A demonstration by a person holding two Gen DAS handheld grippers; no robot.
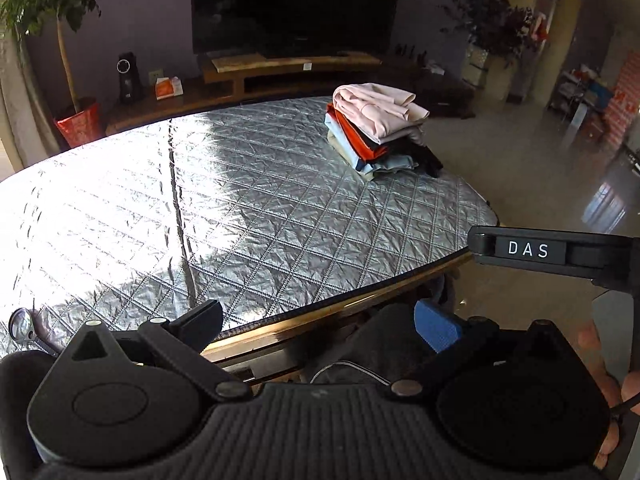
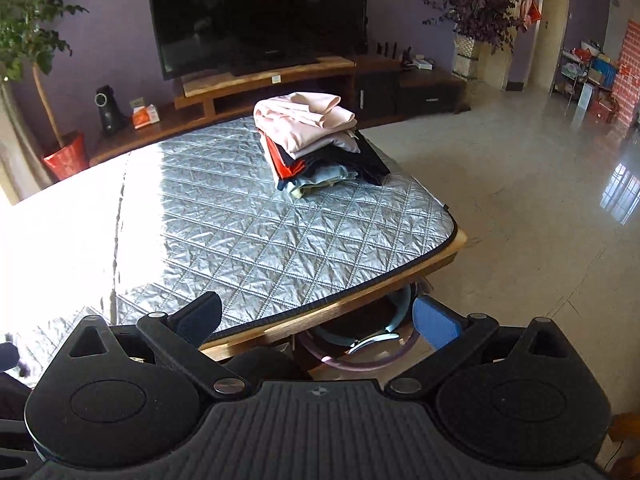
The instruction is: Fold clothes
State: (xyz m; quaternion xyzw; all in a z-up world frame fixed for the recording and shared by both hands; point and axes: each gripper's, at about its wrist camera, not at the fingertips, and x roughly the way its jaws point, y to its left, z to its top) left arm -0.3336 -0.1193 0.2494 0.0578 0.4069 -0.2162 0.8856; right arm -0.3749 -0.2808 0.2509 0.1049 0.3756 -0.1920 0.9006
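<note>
A stack of folded clothes [image 1: 380, 128], pale pink on top with orange, black and light blue beneath, sits at the far right of a table with a silver quilted cover [image 1: 240, 208]. The stack also shows in the right wrist view [image 2: 316, 144]. My left gripper [image 1: 320, 320] is open and empty at the table's near edge. My right gripper [image 2: 320, 320] is open and empty, also at the near edge, and its body shows in the left wrist view [image 1: 552, 252] to the right of the table.
A basket or hoop-like item [image 2: 360, 336] sits under the table's near right corner. A TV [image 2: 256, 12] on a wooden stand [image 2: 280, 84], potted plants [image 2: 64, 156] and shiny floor [image 2: 520, 200] lie beyond. Bright sun glares on the cover's left part [image 2: 56, 240].
</note>
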